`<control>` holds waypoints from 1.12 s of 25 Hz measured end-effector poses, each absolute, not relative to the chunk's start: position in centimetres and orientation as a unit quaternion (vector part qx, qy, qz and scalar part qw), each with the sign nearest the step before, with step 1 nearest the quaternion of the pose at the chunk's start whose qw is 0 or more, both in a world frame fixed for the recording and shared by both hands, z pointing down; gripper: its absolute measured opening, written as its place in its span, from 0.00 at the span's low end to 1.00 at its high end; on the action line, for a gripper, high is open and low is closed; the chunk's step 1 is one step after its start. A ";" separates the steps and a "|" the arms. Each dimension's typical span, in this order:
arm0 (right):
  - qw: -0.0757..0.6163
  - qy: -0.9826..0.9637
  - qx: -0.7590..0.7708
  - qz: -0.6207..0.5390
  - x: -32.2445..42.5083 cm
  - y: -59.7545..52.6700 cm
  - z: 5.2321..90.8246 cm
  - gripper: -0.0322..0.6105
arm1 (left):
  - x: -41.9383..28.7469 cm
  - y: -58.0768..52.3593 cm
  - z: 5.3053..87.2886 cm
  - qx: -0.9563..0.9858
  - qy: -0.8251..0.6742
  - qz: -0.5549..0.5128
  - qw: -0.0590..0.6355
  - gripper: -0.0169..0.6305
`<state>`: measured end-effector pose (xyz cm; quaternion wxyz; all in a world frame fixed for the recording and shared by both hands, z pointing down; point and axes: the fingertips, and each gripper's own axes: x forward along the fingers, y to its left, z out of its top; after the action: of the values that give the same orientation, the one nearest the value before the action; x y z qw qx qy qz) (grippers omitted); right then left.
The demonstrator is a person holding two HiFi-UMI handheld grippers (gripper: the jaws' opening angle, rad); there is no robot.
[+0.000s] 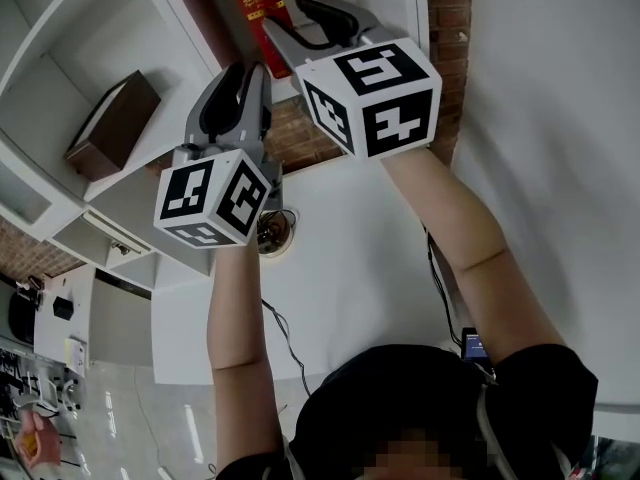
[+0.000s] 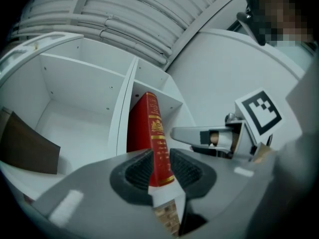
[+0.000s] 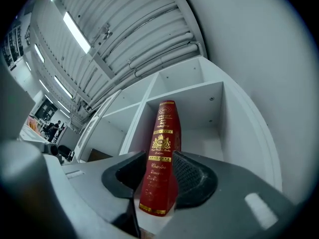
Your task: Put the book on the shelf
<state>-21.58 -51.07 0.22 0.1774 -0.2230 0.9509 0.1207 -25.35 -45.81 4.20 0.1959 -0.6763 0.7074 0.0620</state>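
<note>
A white shelf (image 1: 60, 58) of open compartments fills the background, with a strip of brick wall (image 1: 300, 133) beside it and pale ceiling ribs above it in both gripper views. A person's two bare arms reach up towards the shelf, each hand carrying a gripper topped by a marker cube.

The book (image 3: 162, 148) is red with gold print on its spine. It stands upright at the mouth of the shelf's compartment just right of a vertical divider (image 2: 124, 108), spine turned out of the shelf. No view shows whether its foot rests on the shelf board.

The left gripper (image 2: 160, 169) has its jaws drawn narrow, both pads pressed on the book's lower end. The right gripper (image 3: 162, 176) clasps the same lower end across the spine, its jaws set wider, a dark pad on either side of the red cover. In the left gripper view the right gripper's finger lies just right of the book.

A brown box (image 1: 112, 126) leans in the shelf compartment left of the divider, well apart from the book.
</note>
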 end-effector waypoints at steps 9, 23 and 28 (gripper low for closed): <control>0.160 0.953 -0.235 0.107 -19.0 -49.3 5.9 0.27 | -24.2 -44.9 7.8 -0.696 0.692 0.078 0.175 0.17; 0.121 0.950 -0.282 0.059 -15.3 -46.2 14.3 0.17 | -22.1 -41.7 14.5 -0.717 0.677 0.118 0.118 0.17; 0.106 0.952 -0.283 0.036 -15.4 -45.1 16.8 0.13 | -22.0 -40.5 16.0 -0.712 0.682 0.117 0.118 0.16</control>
<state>-15.43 -45.12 16.84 0.1064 -0.2833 0.9524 0.0362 -22.01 -40.49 16.02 0.1182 -0.7121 0.6820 0.1173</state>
